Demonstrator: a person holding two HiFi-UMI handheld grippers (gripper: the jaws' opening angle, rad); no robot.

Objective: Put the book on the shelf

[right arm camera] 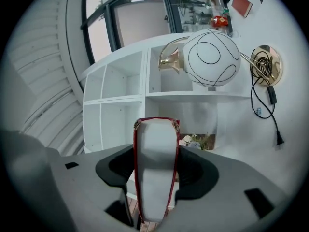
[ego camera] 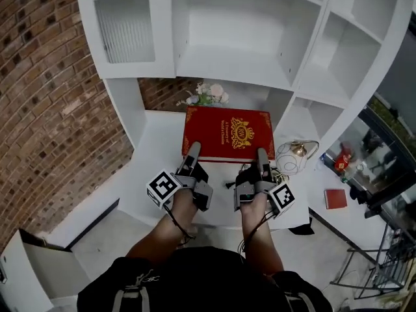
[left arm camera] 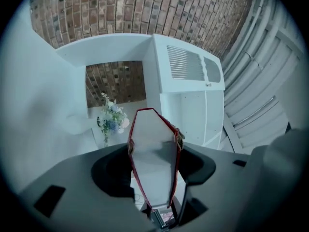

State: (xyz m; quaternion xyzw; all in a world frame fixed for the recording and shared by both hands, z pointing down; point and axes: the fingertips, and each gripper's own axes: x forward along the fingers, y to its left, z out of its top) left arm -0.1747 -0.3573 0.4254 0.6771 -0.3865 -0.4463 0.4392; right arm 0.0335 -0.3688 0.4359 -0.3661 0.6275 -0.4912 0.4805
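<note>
Two grippers, one book between them. Left gripper [ego camera: 193, 149]: jaws clamped on the near edge of the red book [ego camera: 227, 132], page block filling the gap, a red cover against each pad. Right gripper [ego camera: 262, 156]: same hold, same edge, further toward 3 o'clock. The jaws of both stand fairly wide, as wide as the book is thick.

The book lies cover-up, gold crest showing, over the white desk [ego camera: 156, 149]. Whether it rests on the desk or is lifted clear cannot be told.

Around it, counted:
- one bunch of flowers [ego camera: 207, 95] at the book's 12 o'clock, near its far edge
- one wire globe ornament [ego camera: 292, 156] with a gold base, at its 4 o'clock, just beside the right gripper
- one small red booklet [ego camera: 335, 198] further out at 4 o'clock
- one white shelf unit [ego camera: 240, 51] at 12 o'clock, beyond the flowers
- a brick wall [ego camera: 45, 96] at 9 o'clock

Both bare forearms come in from 6 o'clock, roughly parallel, with the grippers pointing to 12 o'clock.
</note>
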